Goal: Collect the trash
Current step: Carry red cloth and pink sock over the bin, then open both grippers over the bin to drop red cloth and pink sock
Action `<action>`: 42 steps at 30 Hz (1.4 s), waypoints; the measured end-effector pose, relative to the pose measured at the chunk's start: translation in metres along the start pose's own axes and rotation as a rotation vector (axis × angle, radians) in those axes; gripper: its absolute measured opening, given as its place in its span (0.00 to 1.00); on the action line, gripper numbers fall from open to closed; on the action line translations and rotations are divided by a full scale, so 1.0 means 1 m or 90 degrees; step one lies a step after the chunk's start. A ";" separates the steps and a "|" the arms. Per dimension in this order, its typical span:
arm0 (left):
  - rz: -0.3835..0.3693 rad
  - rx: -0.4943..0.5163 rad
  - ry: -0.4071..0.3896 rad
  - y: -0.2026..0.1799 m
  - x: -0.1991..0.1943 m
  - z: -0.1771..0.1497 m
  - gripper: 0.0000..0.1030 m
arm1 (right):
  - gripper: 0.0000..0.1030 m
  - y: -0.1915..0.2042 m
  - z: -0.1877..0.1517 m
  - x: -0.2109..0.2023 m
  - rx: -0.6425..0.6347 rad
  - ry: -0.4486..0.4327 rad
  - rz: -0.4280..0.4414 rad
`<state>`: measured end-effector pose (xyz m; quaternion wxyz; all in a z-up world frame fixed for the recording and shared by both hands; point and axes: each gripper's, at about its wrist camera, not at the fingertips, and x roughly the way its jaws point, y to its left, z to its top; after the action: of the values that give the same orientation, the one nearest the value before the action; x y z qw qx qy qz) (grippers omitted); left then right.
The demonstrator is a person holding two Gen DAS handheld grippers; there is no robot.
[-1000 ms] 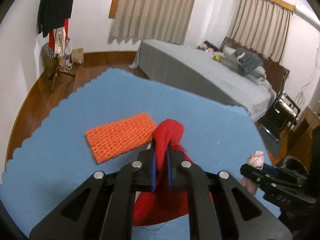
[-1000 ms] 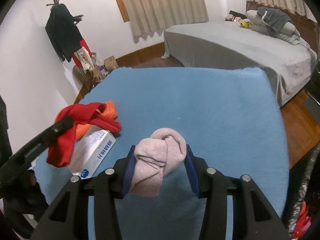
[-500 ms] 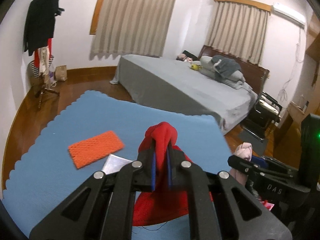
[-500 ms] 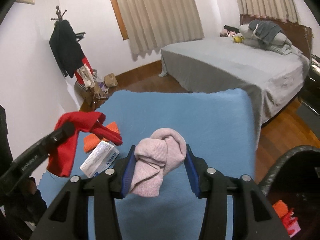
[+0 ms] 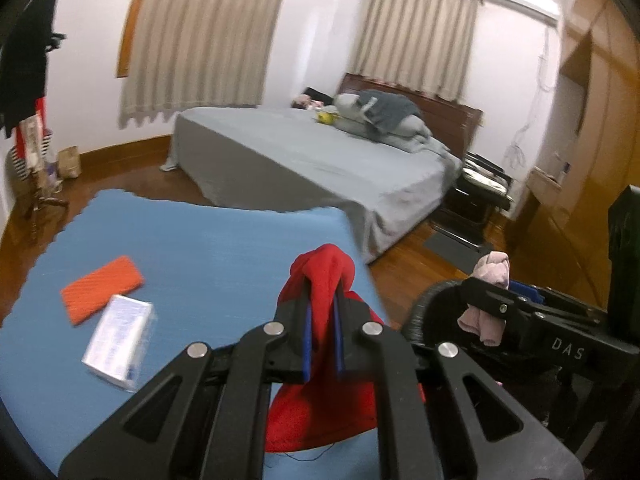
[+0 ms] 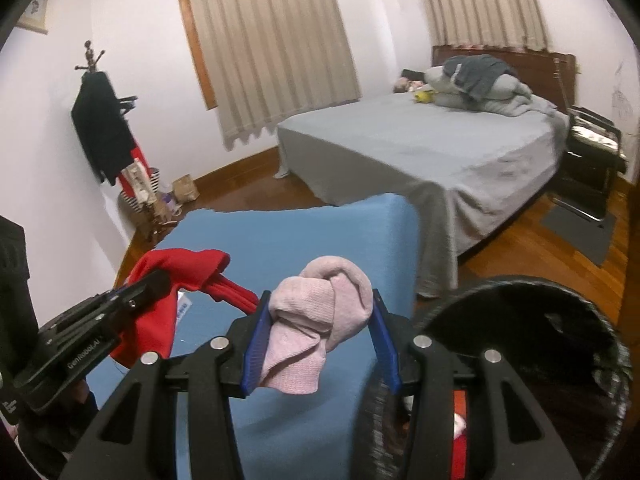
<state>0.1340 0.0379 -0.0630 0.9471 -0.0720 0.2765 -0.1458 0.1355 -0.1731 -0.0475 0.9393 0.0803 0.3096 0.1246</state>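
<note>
Here: left tool (image 5: 320, 332) clamped tight on a crumpled red fabric piece (image 5: 324, 400), blue pads nearly together with a ridge of cloth pinched between them, the rest of the cloth hanging below the jaws. In the right wrist view, same red fabric (image 6: 188, 268) seen draped from the left tool (image 6: 160, 280) at the left edge, above the table.

Right tool (image 6: 320, 336) clamped on a knotted pale pink knit cloth (image 6: 320, 320), jaws set moderately wide around the bundle, blue pads pressed to both its sides, a loose corner drooping underneath. From the left wrist view, the pink cloth (image 5: 490, 276) visible in the right tool (image 5: 480, 300), over the rim of a round black trash bin (image 5: 420, 312).

Bin (image 6: 600, 344) just beside the right-hand edge of the blue-covered table (image 5: 220, 248), something red and white dimly visible inside, too dark to identify.

On the table, left side: flat orange knitted rectangle (image 5: 102, 294), and touching its near edge a white rectangular box in clear wrap (image 5: 118, 342), print blurred.

Beyond the table: grey-sheeted bed (image 6: 420, 148), wooden floor (image 6: 520, 248), beige curtains (image 6: 276, 40), coat stand with dark garment (image 6: 104, 132) by the left wall.
</note>
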 end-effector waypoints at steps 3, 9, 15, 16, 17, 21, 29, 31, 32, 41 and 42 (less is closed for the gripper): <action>-0.027 0.013 0.008 -0.020 0.005 -0.006 0.07 | 0.45 -0.018 -0.006 -0.013 0.010 -0.004 -0.023; -0.086 0.046 0.031 -0.066 0.023 -0.015 0.07 | 0.45 -0.061 -0.022 -0.031 0.048 -0.002 -0.075; -0.140 0.075 0.054 -0.112 0.045 -0.021 0.07 | 0.45 -0.106 -0.040 -0.045 0.084 0.002 -0.126; -0.146 0.077 0.058 -0.118 0.049 -0.021 0.07 | 0.45 -0.112 -0.042 -0.046 0.090 0.002 -0.133; -0.154 0.082 0.063 -0.125 0.054 -0.022 0.07 | 0.45 -0.121 -0.045 -0.049 0.098 0.003 -0.144; -0.177 0.098 0.083 -0.148 0.073 -0.027 0.08 | 0.47 -0.142 -0.057 -0.054 0.121 0.007 -0.172; -0.215 0.137 0.130 -0.185 0.106 -0.046 0.21 | 0.54 -0.170 -0.072 -0.057 0.155 0.015 -0.209; -0.215 0.140 0.138 -0.188 0.111 -0.049 0.34 | 0.56 -0.174 -0.074 -0.061 0.158 0.013 -0.214; -0.214 0.141 0.138 -0.188 0.111 -0.050 0.35 | 0.59 -0.176 -0.073 -0.062 0.160 0.012 -0.216; -0.161 0.118 0.086 -0.159 0.092 -0.035 0.71 | 0.92 -0.177 -0.071 -0.072 0.174 -0.015 -0.240; -0.153 0.113 0.078 -0.151 0.087 -0.032 0.75 | 0.94 -0.175 -0.069 -0.072 0.174 -0.018 -0.238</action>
<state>0.1510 -0.1348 -0.1008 0.9069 -0.0115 0.3094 -0.2858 0.0706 -0.3559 -0.1018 0.9305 0.1499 0.3200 -0.0961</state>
